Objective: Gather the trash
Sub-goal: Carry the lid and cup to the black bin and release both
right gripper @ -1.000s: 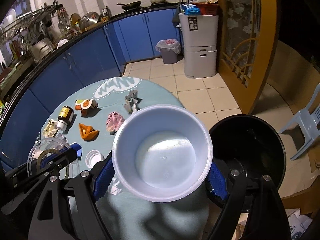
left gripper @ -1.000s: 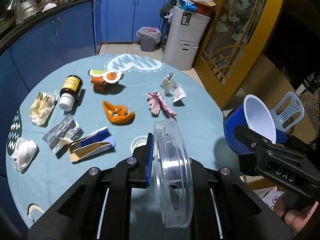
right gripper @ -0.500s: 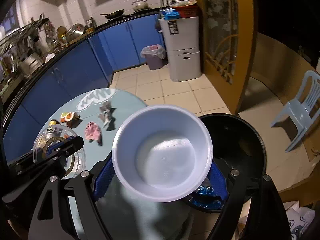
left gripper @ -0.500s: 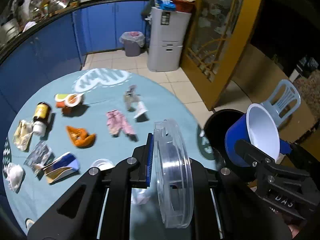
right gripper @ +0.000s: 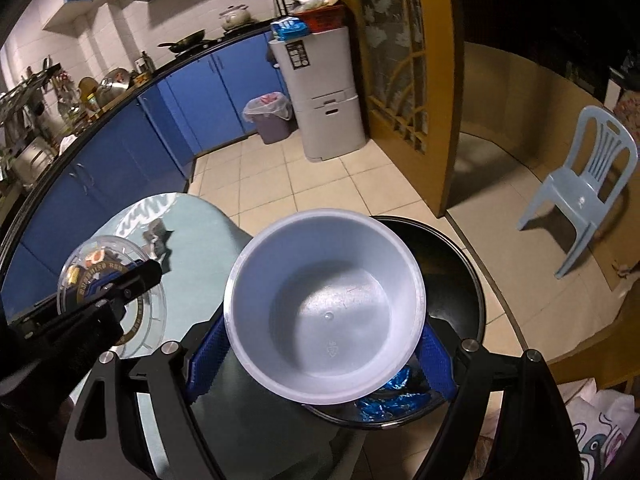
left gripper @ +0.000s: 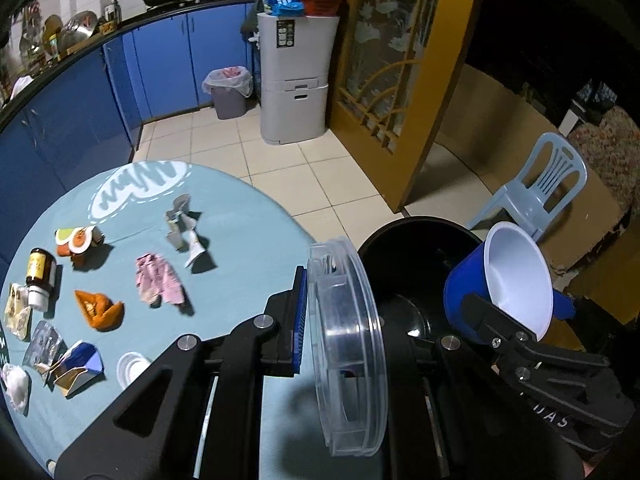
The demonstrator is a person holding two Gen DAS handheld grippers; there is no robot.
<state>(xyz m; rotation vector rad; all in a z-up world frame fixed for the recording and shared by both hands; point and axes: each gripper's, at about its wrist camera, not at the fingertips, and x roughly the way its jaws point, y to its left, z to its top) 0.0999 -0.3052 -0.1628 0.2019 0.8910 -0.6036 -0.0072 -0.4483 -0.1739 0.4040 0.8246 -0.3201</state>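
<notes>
My left gripper (left gripper: 348, 328) is shut on a clear round plastic lid (left gripper: 352, 380), held edge-on above the table's right edge. My right gripper (right gripper: 324, 344) is shut on a blue cup (right gripper: 324, 312) with a white inside, its blue pads (right gripper: 206, 356) pressing on both sides. The cup (left gripper: 516, 280) hangs over a black trash bin (right gripper: 460, 280) beside the table, and a blue wrapper (right gripper: 384, 400) lies in the bin. On the round teal table (left gripper: 240, 220) lie a brown bottle (left gripper: 38, 276), orange peel (left gripper: 98, 308), a pink wrapper (left gripper: 158, 284) and a torn carton (left gripper: 78, 368).
A pale plastic chair (right gripper: 588, 184) stands on the tiled floor to the right. A grey cabinet (left gripper: 296, 80) and a small lined bin (left gripper: 228, 88) stand by the blue kitchen cupboards. A yellow door frame (left gripper: 436, 80) rises behind the black bin (left gripper: 420, 220).
Both grippers have swung right, from over the table to its right edge. The black bin has come into view under the cup. Both grips are unchanged.
</notes>
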